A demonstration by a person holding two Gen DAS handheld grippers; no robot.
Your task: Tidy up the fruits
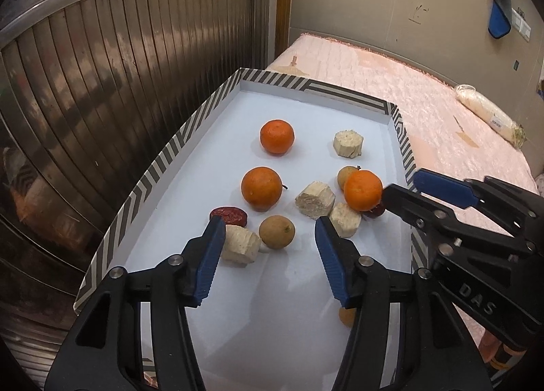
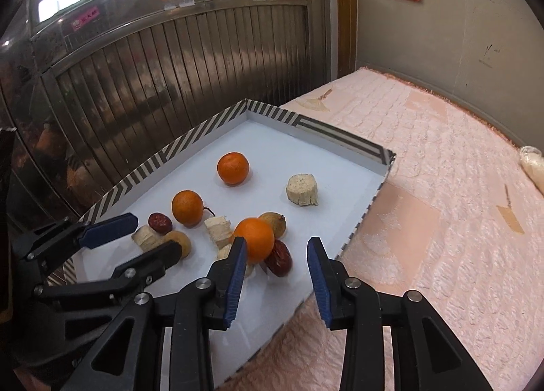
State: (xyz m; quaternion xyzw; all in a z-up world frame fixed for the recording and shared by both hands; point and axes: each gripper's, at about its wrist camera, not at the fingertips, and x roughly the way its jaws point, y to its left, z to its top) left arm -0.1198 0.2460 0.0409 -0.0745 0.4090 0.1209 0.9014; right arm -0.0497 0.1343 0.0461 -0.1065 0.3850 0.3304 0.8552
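Three round, glossy orange tangerines lie in a shallow white cardboard tray with a grey-and-white striped rim, which rests on a pink quilted bed. The far tangerine sits alone toward the tray's back wall; the middle tangerine, with a short dark stem poking to its right, lies nearer the left rim. The near tangerine rests by the right rim, touching a dark red wrinkled date and a tan round longan behind it.

Also in the tray are pale, fibrous cut sugarcane chunks: one stands alone near the back right, and another lies tilted between the middle and near tangerines. A second brown longan sits beside a cane piece and another red date.

The left gripper hovers over the tray's near end, its blue-padded jaws spread wide and holding nothing. The right gripper has its jaws apart too, with the near tangerine just beyond its left finger.
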